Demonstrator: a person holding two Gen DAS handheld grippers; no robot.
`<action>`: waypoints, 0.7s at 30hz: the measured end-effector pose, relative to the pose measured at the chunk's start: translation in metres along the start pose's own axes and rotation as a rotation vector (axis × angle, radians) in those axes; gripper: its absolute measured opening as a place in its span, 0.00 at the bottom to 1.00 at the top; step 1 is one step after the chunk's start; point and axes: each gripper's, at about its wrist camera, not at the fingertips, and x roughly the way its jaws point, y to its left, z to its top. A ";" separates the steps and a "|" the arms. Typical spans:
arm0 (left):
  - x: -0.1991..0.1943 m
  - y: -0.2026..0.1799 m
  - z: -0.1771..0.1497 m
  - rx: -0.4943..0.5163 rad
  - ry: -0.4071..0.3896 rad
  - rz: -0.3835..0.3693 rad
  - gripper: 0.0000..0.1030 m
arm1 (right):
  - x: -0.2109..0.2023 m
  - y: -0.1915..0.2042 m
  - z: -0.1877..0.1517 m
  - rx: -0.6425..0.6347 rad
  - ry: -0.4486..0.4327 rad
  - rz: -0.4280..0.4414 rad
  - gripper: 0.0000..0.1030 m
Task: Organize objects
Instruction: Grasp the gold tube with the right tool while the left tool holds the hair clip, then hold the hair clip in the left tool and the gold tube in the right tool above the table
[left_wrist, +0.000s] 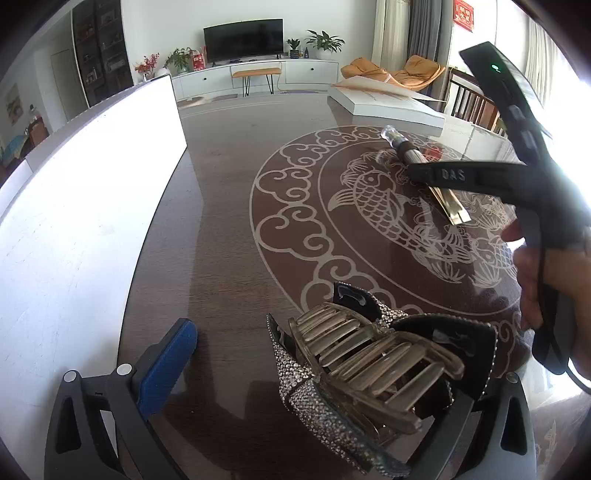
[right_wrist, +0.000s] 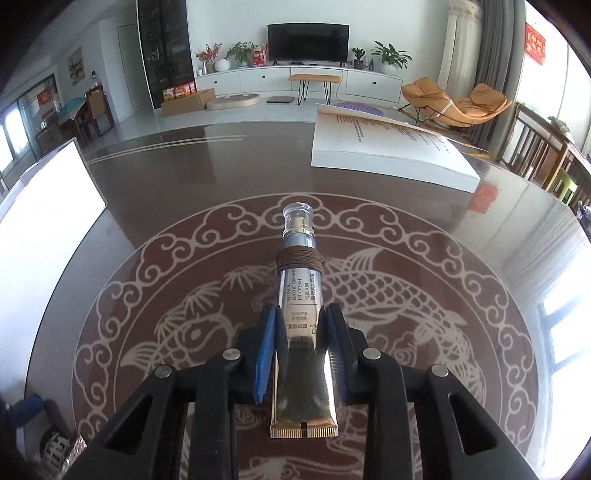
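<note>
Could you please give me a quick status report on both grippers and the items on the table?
Right gripper shut on eye cream tube. Left gripper open beside rhinestone hair clip. Book lies well clear.

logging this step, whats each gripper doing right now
Left gripper: open, hair clips sit between its fingers, ungripped.
Right gripper: shut on the eye cream tube.

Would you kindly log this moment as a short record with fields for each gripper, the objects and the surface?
surface: dark glossy table with pale fish pattern
right gripper: shut on the eye cream tube, cap pointing away
left gripper: open, rhinestone hair clip by its right finger; contact unclear
tube detail: brown cord wound below the clear cap
other items: open book far right; white board on left
</note>
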 end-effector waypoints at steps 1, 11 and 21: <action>0.000 0.000 0.000 0.000 0.000 0.000 1.00 | -0.007 -0.001 -0.010 -0.006 -0.007 0.002 0.27; 0.000 0.000 0.000 0.000 0.000 0.000 1.00 | -0.091 -0.024 -0.120 0.016 -0.022 -0.021 0.27; 0.001 0.000 0.000 -0.001 0.000 -0.003 1.00 | -0.128 -0.024 -0.167 0.057 -0.021 -0.079 0.37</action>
